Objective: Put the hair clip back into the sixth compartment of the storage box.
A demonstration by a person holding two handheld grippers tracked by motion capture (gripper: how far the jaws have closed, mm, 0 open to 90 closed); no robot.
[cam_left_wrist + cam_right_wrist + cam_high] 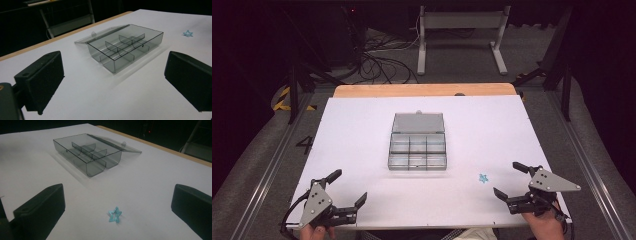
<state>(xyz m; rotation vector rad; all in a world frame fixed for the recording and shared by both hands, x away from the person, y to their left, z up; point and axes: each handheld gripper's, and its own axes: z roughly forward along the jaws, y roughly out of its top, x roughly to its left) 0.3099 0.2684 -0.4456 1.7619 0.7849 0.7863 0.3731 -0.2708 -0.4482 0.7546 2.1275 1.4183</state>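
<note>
Small blue star-shaped clip point(115, 215): it lies flat on the white surface point(357, 135), near the front right corner. It has a hole in its middle.
Star and right claw: in the right gripper view the star sits on the surface just ahead of the gap between the two black jaws. Nothing touches it. In the high view the star point(483, 178) is just to the left of the right claw.
Right claw point(511, 179): a hand holds it at the front right corner of the surface. Its jaws are wide apart and hold nothing.
Left claw point(348, 186): a hand holds it at the front left corner of the surface. Its jaws are wide apart too, with nothing between them.
Clear grey plastic box with little walls inside point(417, 151): it sits in the middle of the surface, well apart from both claws. All its little spaces look empty.
Box lid point(418, 122): it is open and lies flat on the surface behind the box, toward the far edge. A small tab sticks up on its far side.
Star and box: the star is to the right of the box and nearer the front edge. They do not touch.
Far edge: a strip of light wood point(424, 90) shows past the white part of the surface.
Floor behind the surface: black cables point(382, 62) and a grey metal stand point(462, 37).
</note>
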